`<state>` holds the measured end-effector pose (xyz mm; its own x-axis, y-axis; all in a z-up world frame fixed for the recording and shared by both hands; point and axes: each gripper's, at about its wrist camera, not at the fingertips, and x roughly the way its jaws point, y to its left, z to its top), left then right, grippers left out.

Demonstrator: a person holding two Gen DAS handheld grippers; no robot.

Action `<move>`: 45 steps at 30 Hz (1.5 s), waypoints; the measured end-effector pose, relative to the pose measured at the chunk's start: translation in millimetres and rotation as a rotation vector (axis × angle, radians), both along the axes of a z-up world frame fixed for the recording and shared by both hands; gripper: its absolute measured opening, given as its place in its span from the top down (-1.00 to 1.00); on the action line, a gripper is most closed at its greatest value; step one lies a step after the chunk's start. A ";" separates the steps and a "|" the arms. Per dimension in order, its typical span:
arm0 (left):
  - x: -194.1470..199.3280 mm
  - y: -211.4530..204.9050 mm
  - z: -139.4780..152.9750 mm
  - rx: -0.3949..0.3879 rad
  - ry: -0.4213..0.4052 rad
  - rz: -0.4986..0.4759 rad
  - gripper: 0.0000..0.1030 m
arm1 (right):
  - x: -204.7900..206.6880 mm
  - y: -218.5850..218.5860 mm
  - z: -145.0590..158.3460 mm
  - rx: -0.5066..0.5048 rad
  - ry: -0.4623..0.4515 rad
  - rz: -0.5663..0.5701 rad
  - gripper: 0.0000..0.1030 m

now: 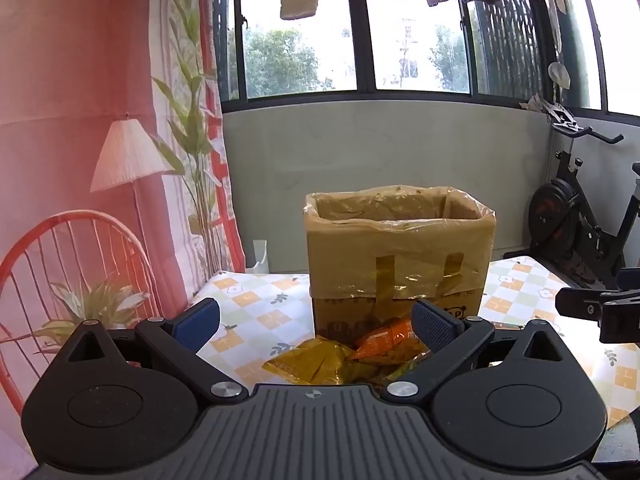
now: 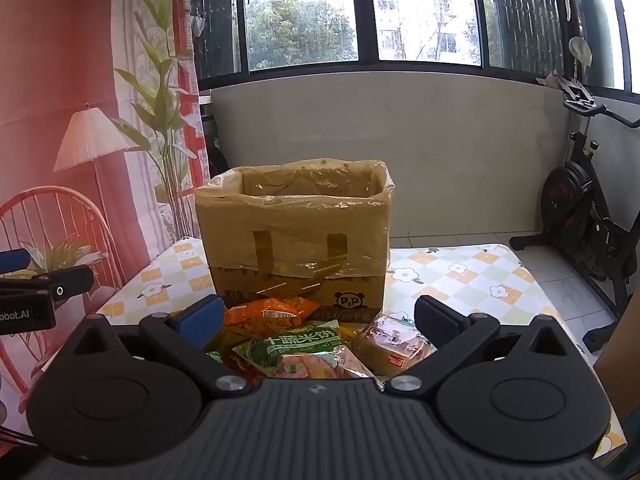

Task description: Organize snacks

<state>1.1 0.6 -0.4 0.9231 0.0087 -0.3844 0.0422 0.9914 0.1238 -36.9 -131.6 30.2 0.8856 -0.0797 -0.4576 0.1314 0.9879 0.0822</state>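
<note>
Clearly both grippers, left (image 1: 316, 322) and right (image 2: 318, 320), hover with jaws spread and empty over the snack packets (image 2: 304, 340) heaped on the table (image 2: 460, 280) just before the lined box (image 2: 296, 236). Packets look light, crinkly, slippery and crushable; pinching a sealed edge seems safest.

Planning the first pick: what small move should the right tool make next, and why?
Probably lower the right tool, jaws open and empty, onto the green rice-cracker packet lying on top of the pile before the lined cardboard box; it sits nearly between the fingers.
</note>
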 end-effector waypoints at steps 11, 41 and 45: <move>-9.7 4.2 4.6 -0.033 -0.045 0.028 -0.99 | -0.6 1.9 -0.5 0.000 0.000 0.001 -1.00; -8.7 3.9 -1.3 -0.041 -0.036 0.026 -0.99 | -2.9 7.7 -1.1 -0.006 0.003 0.002 -1.00; -9.1 3.6 -1.6 -0.040 -0.036 0.026 -0.99 | -2.8 7.2 -0.9 -0.006 0.004 0.002 -1.00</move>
<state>-8.0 4.2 -2.0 0.9361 0.0179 -0.3514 0.0127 0.9963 0.0848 -39.6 -124.4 29.3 0.8840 -0.0805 -0.4605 0.1296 0.9887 0.0759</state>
